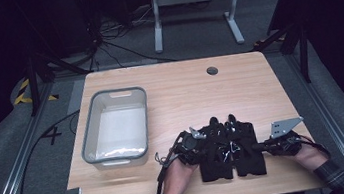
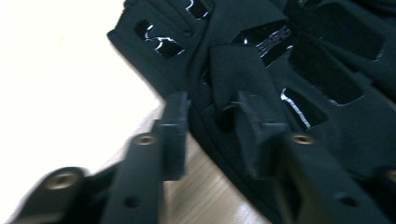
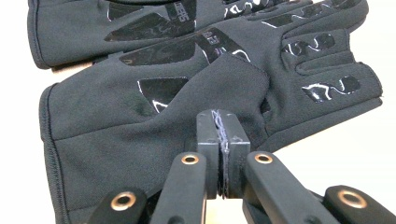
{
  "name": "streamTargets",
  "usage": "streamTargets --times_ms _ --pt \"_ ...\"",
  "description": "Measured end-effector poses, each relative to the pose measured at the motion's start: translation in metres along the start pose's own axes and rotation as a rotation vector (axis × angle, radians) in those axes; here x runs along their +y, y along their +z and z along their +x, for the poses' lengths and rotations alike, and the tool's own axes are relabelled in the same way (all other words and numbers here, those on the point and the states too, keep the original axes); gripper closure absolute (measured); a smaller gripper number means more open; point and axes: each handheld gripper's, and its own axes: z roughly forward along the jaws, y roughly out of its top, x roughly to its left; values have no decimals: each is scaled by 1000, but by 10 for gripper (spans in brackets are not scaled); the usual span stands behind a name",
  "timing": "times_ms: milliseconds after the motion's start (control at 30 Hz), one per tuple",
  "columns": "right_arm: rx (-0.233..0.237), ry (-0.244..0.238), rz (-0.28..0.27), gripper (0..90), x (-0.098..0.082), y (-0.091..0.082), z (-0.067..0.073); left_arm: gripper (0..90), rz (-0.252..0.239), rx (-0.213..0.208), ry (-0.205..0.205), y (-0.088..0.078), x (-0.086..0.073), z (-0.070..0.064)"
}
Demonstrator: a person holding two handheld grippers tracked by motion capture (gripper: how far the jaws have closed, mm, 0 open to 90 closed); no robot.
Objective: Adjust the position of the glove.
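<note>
- Two black gloves (image 1: 230, 151) lie flat and side by side on the near part of the wooden tabletop (image 1: 184, 90), fingers pointing away from the person.
- One grey plastic bin (image 1: 114, 127) stands on the tabletop, well apart to the left of the gloves; one round grommet hole (image 1: 212, 70) sits near the far edge.
- Two hands enter from the near edge, each carrying a hand-held gripper: the left hand-held gripper (image 1: 201, 146) rests against the left side of the gloves, the right hand-held gripper (image 1: 260, 147) against the right side.
- The left gripper view shows what the high view cannot: its two jaws stand parted over the glove edge, with a raised fold of black fabric (image 2: 238, 79) between them, touching the right-hand pad; whether both pads press on it I cannot tell.
- The right gripper view shows the right hand-held gripper (image 3: 222, 140) with its pads pressed together at the edge of the nearer glove (image 3: 154, 121); it seems to pinch a thin bit of fabric, though I cannot be sure.
- That view also brings out the glossy black patches (image 3: 161, 88) on both gloves and the stitched cuff (image 3: 49, 140), details lost in the high view.
- Only the high view takes in the bin, the grommet hole and the dark floor with cables (image 1: 102, 40) beyond the tabletop.
</note>
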Motion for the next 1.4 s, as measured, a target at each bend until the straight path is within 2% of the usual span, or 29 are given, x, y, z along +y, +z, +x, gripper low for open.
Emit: streamTargets --times_ms 133,300,600,833,1067,1333,1400 --pt "0 -1 -1 896 0 0 0 783 3 2 -1 0 0 -1" --pt "-2 -2 1 896 0 0 1 840 -5 -1 -5 -2 1 -2" --pt "-1 -3 0 898 0 0 0 857 -89 -91 -46 -22 10 1" --pt "5 -7 -3 898 2 3 2 857 -125 -116 -31 -30 20 3" --pt "17 -11 -7 898 6 7 2 858 -157 -116 -20 -38 28 6" --pt "27 -21 -6 898 13 14 1 861 -176 -123 34 -38 41 4" --pt "29 -25 -5 898 16 16 1 865 -182 -129 35 -37 44 3"
